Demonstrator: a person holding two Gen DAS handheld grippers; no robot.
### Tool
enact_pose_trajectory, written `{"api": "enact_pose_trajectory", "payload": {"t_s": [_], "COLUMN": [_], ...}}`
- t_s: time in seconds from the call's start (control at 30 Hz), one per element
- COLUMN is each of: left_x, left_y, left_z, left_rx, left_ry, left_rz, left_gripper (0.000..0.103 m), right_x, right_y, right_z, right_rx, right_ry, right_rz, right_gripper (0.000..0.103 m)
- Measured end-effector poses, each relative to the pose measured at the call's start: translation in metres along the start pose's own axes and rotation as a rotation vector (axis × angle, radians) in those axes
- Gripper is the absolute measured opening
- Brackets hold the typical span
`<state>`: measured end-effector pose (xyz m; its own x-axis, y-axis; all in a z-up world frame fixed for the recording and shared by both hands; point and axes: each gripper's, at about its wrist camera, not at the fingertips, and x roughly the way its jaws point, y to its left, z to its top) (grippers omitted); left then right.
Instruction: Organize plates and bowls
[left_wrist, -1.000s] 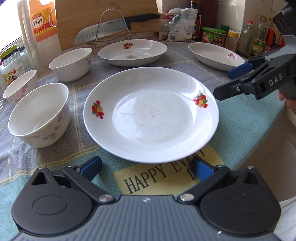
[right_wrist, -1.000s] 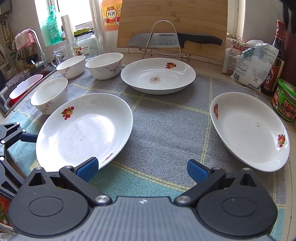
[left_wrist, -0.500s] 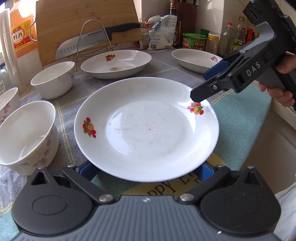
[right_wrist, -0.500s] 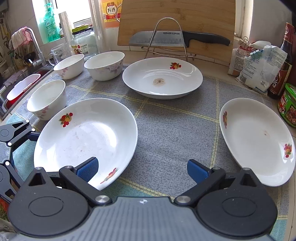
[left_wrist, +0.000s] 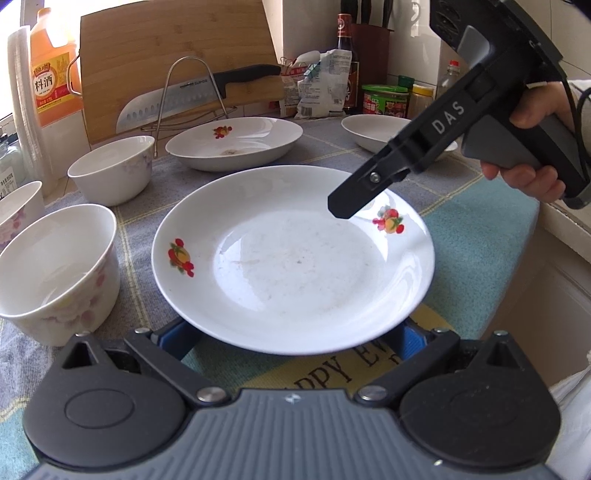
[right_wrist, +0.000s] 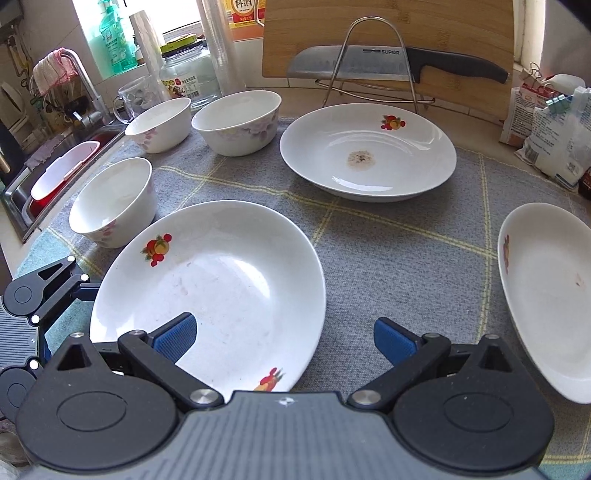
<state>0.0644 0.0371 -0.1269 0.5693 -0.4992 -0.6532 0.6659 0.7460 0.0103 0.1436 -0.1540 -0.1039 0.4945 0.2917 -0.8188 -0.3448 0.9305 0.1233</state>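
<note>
The nearest plate (left_wrist: 291, 258) sits on the checked cloth (right_wrist: 388, 258) at the near edge of the worktop, and the coming move turns on how it lies between the two tools. The left tool (left_wrist: 295, 334) is directly at its near rim: both blue pads are spread wide and tucked under the overhanging lip, one to each side, not yet pinching it. The right tool (right_wrist: 284, 338) comes in from the plate's right side, also spread; its left pad hangs over the plate's inner surface while the right pad is out over bare cloth, so the rim lies between its pads but nothing is gripped. The left tool looks the better placed to lift. A round plate has no long axis; it lies flat, hollow upward, its two fruit motifs roughly across from each other left and right in the left wrist view. A second plate (right_wrist: 369, 151) sits toward the far edge, in front of the knife rack (right_wrist: 369, 62), a third (right_wrist: 550, 295) at the right edge, and three bowls (right_wrist: 114, 201) line the left side.
</note>
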Motion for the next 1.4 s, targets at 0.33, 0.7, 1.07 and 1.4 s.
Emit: {"api": "enact_pose_trajectory", "payload": {"t_s": [0.33,0.7,1.07,1.4], "left_x": [-0.002,-0.005,-0.004,-0.006], "left_y": [-0.002,0.002,0.006,0.009], "left_z": [-0.001,0.0,0.001,0.001], "left_rx": [0.01,0.054,0.086,0.097], "left_ry": [-0.005,-0.005,-0.007,-0.004], "left_rz": [0.002,-0.01,-0.028,-0.042], "left_gripper": [0.103,0.103,0.103,0.103], "right_x": [0.024,0.042,0.05,0.062], "right_y": [0.001,-0.012,-0.021,-0.026], "right_z": [0.021,0.043,0.061,0.074], "right_rx": [-0.111,-0.118,-0.056,0.003], "right_ry": [0.083,0.189,0.298,0.378], "right_rz": [0.115,0.241,0.389,0.45], "right_gripper": [0.103,0.103,0.103,0.103]}}
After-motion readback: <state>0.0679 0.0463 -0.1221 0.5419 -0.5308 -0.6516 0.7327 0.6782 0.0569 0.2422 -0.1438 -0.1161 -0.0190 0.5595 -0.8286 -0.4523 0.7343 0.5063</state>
